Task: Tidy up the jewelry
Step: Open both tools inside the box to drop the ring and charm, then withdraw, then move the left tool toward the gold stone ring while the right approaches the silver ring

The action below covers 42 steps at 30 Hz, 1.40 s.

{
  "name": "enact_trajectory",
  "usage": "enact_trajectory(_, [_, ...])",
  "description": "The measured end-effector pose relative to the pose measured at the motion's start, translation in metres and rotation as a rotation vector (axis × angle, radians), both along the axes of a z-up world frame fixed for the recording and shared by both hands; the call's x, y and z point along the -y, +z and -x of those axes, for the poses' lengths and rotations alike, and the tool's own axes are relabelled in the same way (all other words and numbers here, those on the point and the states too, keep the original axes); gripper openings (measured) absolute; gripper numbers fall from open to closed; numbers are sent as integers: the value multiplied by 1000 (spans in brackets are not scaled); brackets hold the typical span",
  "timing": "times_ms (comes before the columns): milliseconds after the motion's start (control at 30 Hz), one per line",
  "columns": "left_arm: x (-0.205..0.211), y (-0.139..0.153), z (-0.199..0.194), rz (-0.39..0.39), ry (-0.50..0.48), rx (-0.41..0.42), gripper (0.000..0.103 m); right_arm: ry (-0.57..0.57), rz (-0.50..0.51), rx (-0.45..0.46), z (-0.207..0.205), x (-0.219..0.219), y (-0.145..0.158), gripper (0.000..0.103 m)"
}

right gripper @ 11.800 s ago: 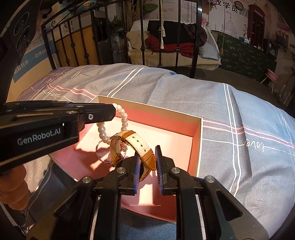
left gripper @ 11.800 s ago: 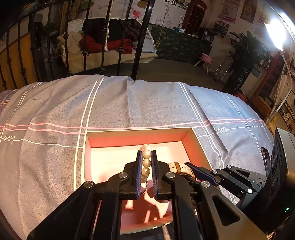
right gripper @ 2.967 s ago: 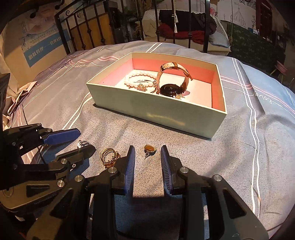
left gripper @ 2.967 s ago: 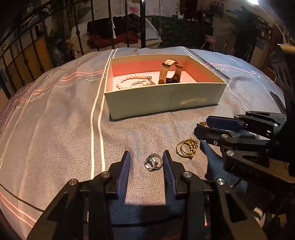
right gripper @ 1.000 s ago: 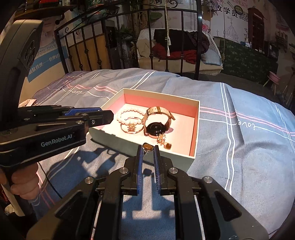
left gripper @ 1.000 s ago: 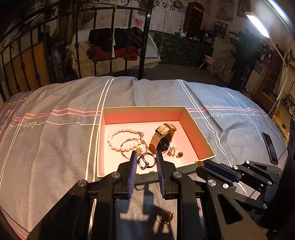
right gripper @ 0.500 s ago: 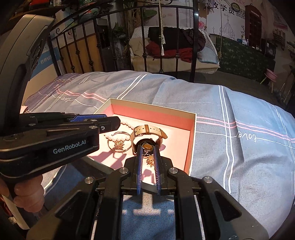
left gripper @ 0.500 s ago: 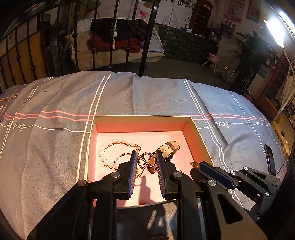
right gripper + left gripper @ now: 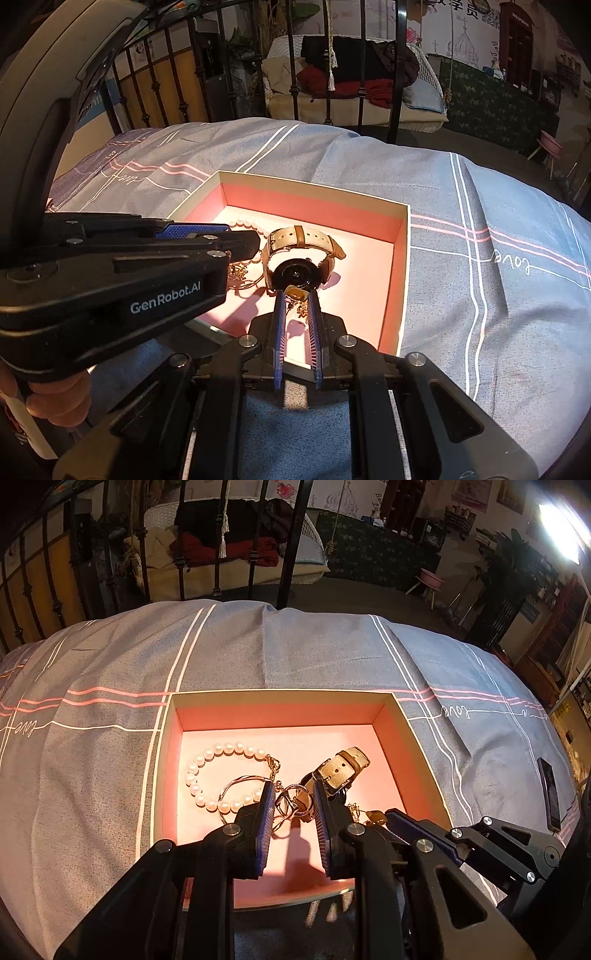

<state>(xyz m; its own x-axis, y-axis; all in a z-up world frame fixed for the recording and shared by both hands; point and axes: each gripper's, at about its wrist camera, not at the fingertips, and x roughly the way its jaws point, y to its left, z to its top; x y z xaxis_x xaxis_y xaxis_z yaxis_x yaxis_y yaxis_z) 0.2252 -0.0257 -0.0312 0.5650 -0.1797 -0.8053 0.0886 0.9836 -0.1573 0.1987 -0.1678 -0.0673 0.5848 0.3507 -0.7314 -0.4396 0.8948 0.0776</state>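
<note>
Glossy pearl bracelet (image 9: 218, 771), matt cardboard box (image 9: 280, 696)

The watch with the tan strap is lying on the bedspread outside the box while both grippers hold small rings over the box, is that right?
Not quite. The watch lies inside the box, not on the bedspread; the right wrist view shows it. The rest holds: the left gripper and the right gripper each hold a small ring over the box.

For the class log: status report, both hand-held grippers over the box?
Left hand-held gripper shut on silver ring. Right hand-held gripper shut on amber ring. Box below; watch close.
</note>
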Motion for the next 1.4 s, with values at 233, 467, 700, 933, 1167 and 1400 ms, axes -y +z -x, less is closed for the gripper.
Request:
enact_trajectory(233, [1,-5,-4,-6,-1,-17,20,4,10,-9,-2,-1,-3,13])
enact_trajectory(467, [1,-9,-6,-11,1,-31,20,9,16,-13,-3,-2,-5,13])
enact_trajectory(700, [0,-8,-7,-14,7,-28,27,9,17,-9,-2,-2,-5,13])
enact_trajectory(933, [-3,1,2,-14,18,14,59,4,7,-4,3,-1,-1,32])
enact_trajectory(1167, [-19,16,37,31,16,55,77,-13,-43,47,36,16,10,62])
enact_trajectory(1400, [-36,-2,91,30,33,38,78,129,-74,-5,83,1,-15,50])
